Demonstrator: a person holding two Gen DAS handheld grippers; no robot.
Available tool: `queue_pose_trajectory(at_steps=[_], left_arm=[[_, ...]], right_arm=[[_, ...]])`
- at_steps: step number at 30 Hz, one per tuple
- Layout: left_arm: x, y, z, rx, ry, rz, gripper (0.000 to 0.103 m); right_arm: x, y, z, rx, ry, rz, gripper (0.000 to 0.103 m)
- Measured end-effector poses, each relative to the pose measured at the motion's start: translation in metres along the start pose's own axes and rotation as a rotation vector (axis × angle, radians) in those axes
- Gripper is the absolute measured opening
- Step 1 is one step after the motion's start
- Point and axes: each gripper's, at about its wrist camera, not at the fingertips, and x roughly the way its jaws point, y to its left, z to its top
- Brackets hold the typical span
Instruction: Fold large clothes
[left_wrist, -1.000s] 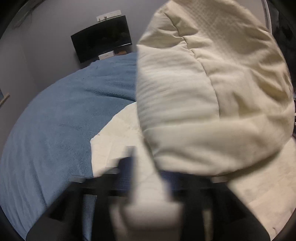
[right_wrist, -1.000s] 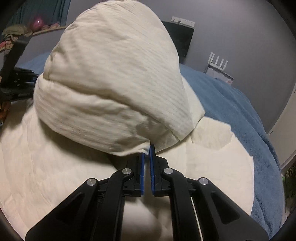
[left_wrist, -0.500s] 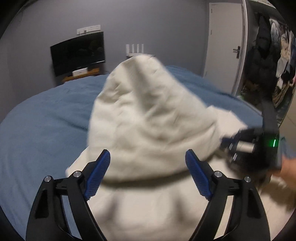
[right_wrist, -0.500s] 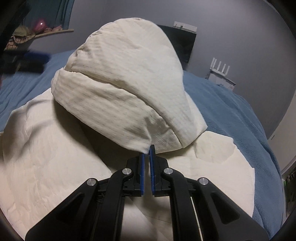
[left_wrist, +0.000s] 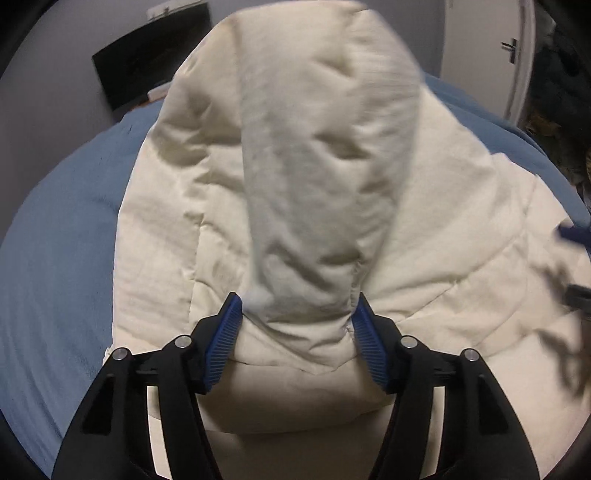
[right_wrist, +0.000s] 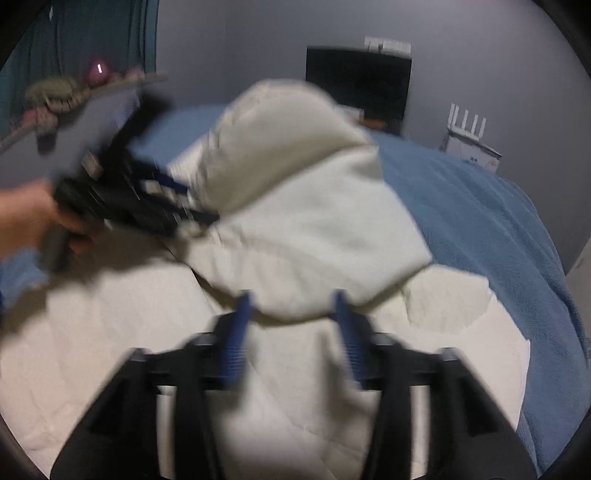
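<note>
Bed (left_wrist: 62, 236) w/ blue blanket fills most of both views & carries everything else. Cream quilted garment (left_wrist: 303, 192) lies spread across the bed's middle, blue showing along its left side in the left wrist view & along its right side in the right wrist view (right_wrist: 480, 221). One part of the garment is raised into a tall hump above the flat layer; its lower edge hangs just in front of both sets of jaws.

Dark screen (right_wrist: 358, 83) on the grey wall beyond the bed's far end, a white strip above it. White door (left_wrist: 480, 55) w/ handle right of the bed in the left wrist view. Small white unit w/ upright prongs (right_wrist: 469, 136) stands by the wall, right of the screen, beyond the bed's far edge. Shelf w/ blurred clutter (right_wrist: 74, 96) left of the bed.

Left gripper (left_wrist: 295, 314): jaws closing, hump's lower edge betw. the blue pads, which are at the cloth's sides; can't tell for sure if they press yet. In the right wrist view it's a dark blur (right_wrist: 122, 192) at the garment's left, a hand (right_wrist: 26, 218) behind it.

Right gripper (right_wrist: 291, 310): blurred, jaws opening, apart, garment edge just above & betw. them, not pinched.
</note>
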Motion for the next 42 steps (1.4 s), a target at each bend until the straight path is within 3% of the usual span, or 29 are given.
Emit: queue_pose_trajectory(at_steps=[3, 6, 11, 13, 22, 26, 29, 36, 39, 42], left_arm=[[0.006, 0.008, -0.006, -0.031, -0.004, -0.032, 0.062], [0.013, 0.005, -0.016, -0.012, 0.010, -0.030, 0.063], [0.018, 0.022, -0.022, -0.024, 0.016, -0.050, 0.064], [0.022, 0.023, -0.021, -0.025, 0.020, -0.055, 0.065], [0.030, 0.000, -0.019, 0.026, 0.032, 0.057, 0.067], [0.011, -0.011, -0.019, 0.040, 0.048, 0.099, 0.071], [-0.025, -0.016, -0.025, 0.041, -0.020, 0.119, 0.084], [-0.119, -0.023, -0.061, 0.055, -0.111, 0.140, 0.095], [-0.158, -0.023, -0.086, 0.014, -0.093, 0.107, 0.096], [-0.185, -0.029, -0.112, -0.004, -0.051, 0.135, 0.096]], right_arm=[[0.012, -0.009, 0.019, 0.025, -0.003, -0.044, 0.057], [0.043, -0.008, 0.027, 0.004, 0.060, -0.071, 0.057], [0.112, -0.011, 0.015, 0.009, 0.305, -0.143, 0.057], [0.127, -0.011, 0.009, -0.002, 0.358, -0.170, 0.057], [0.133, -0.009, 0.002, 0.001, 0.351, -0.196, 0.058], [0.100, -0.019, 0.011, 0.138, 0.351, -0.170, 0.066], [0.057, -0.025, 0.014, 0.222, 0.277, -0.155, 0.068], [-0.069, -0.020, -0.006, 0.243, 0.113, -0.277, 0.092], [-0.120, -0.007, -0.016, 0.260, 0.080, -0.275, 0.094], [-0.167, 0.005, -0.031, 0.293, 0.080, -0.247, 0.094]])
